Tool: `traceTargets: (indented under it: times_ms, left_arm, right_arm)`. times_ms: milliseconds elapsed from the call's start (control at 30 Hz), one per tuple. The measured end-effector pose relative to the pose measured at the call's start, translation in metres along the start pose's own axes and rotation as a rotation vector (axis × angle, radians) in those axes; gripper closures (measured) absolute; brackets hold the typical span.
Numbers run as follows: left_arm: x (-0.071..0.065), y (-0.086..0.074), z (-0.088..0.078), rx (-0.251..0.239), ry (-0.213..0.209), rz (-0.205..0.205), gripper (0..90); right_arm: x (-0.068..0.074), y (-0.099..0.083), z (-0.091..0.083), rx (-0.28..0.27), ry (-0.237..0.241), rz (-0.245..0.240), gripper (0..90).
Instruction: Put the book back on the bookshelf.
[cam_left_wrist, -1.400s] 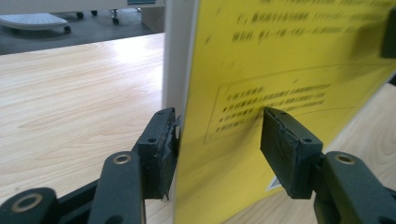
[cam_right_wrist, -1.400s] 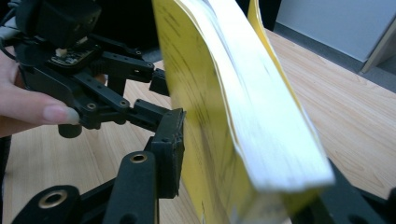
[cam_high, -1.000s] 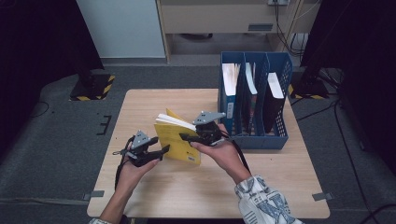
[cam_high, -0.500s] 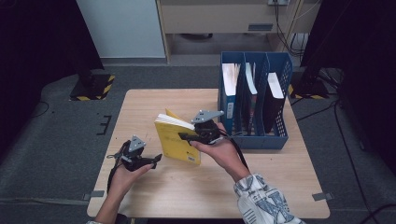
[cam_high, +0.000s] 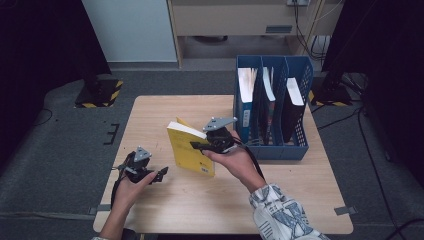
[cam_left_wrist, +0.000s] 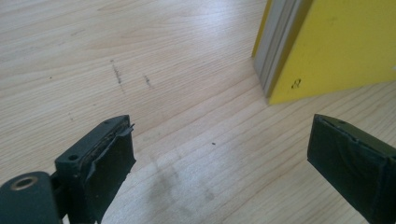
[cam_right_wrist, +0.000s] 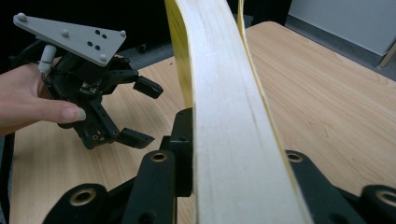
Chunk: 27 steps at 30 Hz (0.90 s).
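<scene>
- Standing on its lower edge on the table (cam_high: 165, 107), the yellow book (cam_high: 189, 150) leans a little, its page block facing up and left in the high view.
- The right gripper (cam_high: 200, 145) is clamped on the book's upper right part; its jaws have just been closing, with the book between them.
- In the right gripper view the cream page edges (cam_right_wrist: 229, 116) run up the middle between the two black jaws, which press the covers from both sides.
- The right hand (cam_high: 237, 162) holds that gripper just right of the book.
- The left gripper (cam_high: 161, 174) sits low over the table, near the book's left side but apart from it, with the left hand (cam_high: 131, 187) behind it.
- Its jaws have just been opening; they stand wide apart with nothing between them but bare wood.
- In the left gripper view the book's lower corner (cam_left_wrist: 280, 88) rests on the table just beyond the jaws.
- A blue file rack (cam_high: 300, 145) with binders stands at the table's right rear, just behind the right hand.
</scene>
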<state>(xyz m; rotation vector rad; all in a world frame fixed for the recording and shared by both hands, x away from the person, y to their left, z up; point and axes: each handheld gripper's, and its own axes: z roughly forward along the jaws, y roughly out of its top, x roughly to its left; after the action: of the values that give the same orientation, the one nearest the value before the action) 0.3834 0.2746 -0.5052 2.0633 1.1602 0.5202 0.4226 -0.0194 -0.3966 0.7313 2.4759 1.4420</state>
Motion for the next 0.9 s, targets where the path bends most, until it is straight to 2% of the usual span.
traceTargets:
  times_ms: [400,733,900]
  left_arm:
    - [0.002,-0.004,0.003,0.043,0.015,0.003,6.3]
    - [0.005,-0.007,0.005,0.075,0.018,-0.005,6.3]
    - [0.008,-0.008,0.005,0.09,0.025,-0.009,6.3]
  right_arm:
    - [-0.008,0.001,0.0,-0.001,-0.014,0.034,74.9]
    - [-0.015,0.002,-0.001,-0.018,-0.011,0.128,75.2]
    - [-0.021,0.0,-0.008,-0.044,-0.001,0.206,75.3]
